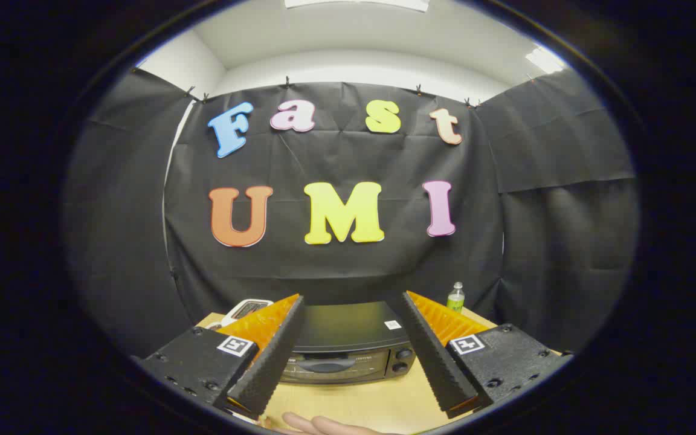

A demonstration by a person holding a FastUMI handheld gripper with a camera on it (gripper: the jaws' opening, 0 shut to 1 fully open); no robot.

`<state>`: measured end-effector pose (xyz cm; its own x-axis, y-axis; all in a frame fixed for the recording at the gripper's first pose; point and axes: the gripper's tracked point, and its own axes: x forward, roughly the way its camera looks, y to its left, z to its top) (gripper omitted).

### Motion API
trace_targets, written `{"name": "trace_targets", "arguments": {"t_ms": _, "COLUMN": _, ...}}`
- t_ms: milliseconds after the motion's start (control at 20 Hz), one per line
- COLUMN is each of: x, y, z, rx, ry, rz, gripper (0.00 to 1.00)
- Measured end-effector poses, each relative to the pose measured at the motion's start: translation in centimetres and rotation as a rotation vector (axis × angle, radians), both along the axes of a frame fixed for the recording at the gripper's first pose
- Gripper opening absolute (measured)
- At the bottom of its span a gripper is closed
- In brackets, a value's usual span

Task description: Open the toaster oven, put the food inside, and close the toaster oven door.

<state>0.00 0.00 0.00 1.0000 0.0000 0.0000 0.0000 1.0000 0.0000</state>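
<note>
A black toaster oven [348, 344] stands on the wooden table [378, 402], beyond my fingers and framed between them. Its glass door with a handle [324, 365] is closed, and two knobs [404, 359] sit on its right side. My gripper [353, 302] is open, held above and in front of the oven, with nothing between its orange and black fingers [275, 347]. The food is hidden from me.
A person's hand [318, 425] rests on the table's near edge below the fingers. A small green bottle [455, 297] stands behind the oven to the right. A white device [245, 309] lies behind the left finger.
</note>
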Motion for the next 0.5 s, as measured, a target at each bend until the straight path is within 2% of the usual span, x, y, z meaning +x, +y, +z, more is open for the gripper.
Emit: {"name": "trace_targets", "arguments": {"t_ms": 500, "x": 1.5, "y": -0.2, "z": -1.4, "rx": -0.014, "ry": 0.001, "rz": 0.006, "gripper": 1.00}}
